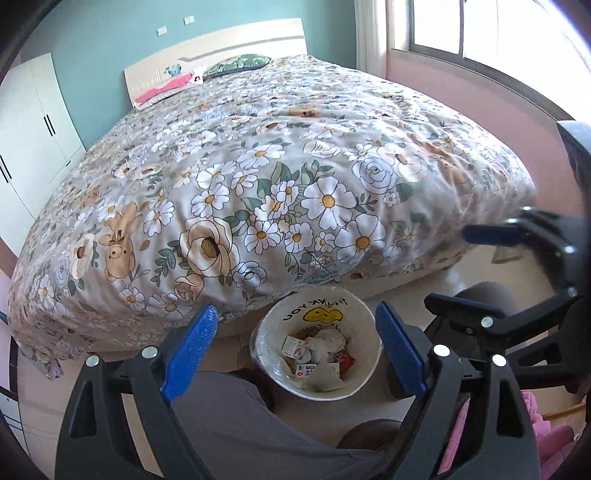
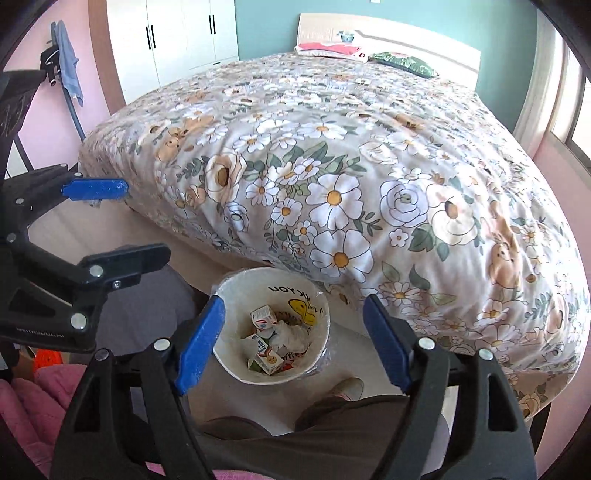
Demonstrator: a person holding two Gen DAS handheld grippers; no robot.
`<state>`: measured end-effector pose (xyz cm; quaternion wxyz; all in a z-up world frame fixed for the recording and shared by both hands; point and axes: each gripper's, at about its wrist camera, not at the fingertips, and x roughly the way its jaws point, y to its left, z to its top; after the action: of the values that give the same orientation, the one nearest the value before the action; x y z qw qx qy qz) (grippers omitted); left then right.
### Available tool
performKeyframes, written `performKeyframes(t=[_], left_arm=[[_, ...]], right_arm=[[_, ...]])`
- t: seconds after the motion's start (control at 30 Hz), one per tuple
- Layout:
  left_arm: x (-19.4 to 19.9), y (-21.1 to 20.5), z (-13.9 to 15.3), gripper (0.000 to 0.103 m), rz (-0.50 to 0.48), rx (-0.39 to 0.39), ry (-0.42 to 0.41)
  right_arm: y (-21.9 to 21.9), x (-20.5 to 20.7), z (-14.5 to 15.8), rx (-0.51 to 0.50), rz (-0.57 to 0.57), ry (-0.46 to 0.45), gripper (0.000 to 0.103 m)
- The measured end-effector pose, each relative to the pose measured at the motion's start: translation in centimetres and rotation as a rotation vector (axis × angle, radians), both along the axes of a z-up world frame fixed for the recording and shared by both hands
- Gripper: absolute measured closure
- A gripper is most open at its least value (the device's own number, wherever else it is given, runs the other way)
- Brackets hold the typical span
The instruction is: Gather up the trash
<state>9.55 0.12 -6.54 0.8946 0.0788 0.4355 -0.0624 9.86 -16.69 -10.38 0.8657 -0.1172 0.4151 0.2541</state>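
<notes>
Both my tools hang side by side above the white trash bin (image 1: 316, 345), which stands on the pale floor (image 2: 354, 341) hard against the foot edge of the bed (image 1: 258, 177); the flowered quilt (image 2: 369, 184) overhangs just beside the bin's far rim. My left gripper (image 1: 297, 350) has its blue pads spread wide with nothing between them, and the bin's mouth shows in the gap. My right gripper (image 2: 293, 343) is spread the same way, empty, the bin again between its fingers. Inside the bin lie small cartons (image 2: 264, 317) and crumpled paper (image 2: 291, 336). My knees crowd the near side, so the free floor is a narrow strip along the bed. The left view alone shows the window (image 1: 480, 33) past the bed's far side; the right view alone shows a blue cloth (image 2: 68, 55) hung on the pink wall, and a shoe (image 2: 347, 387) near the bin
</notes>
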Motion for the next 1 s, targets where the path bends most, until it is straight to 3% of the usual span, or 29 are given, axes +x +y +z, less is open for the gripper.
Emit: performKeyframes(t=[0.2,0.4,0.7,1.0], left_arm=[[-3.2,-0.4,2.2,0.01,0.003,-0.002,-0.061],[-4.6,-0.7,1.5,0.009,0.026,0.005,-0.041],[-4.9,0.1,1.2,0.009,0.073,-0.003,-0.027],[-5.4,-0.5,1.8,0.009,0.044,0.012,-0.057]], right_arm=[[-1.0,-3.9,2.8,0.032,-0.051,-0.095,0.021],[-1.9,-5.9,3.3,0.069,-0.082,-0.068,0.02],[-1.2,-7.2,2.6,0.03,-0.121,-0.078,0.02],[-0.4,-7.8,3.0,0.011,-0.111,-0.114,0.02]])
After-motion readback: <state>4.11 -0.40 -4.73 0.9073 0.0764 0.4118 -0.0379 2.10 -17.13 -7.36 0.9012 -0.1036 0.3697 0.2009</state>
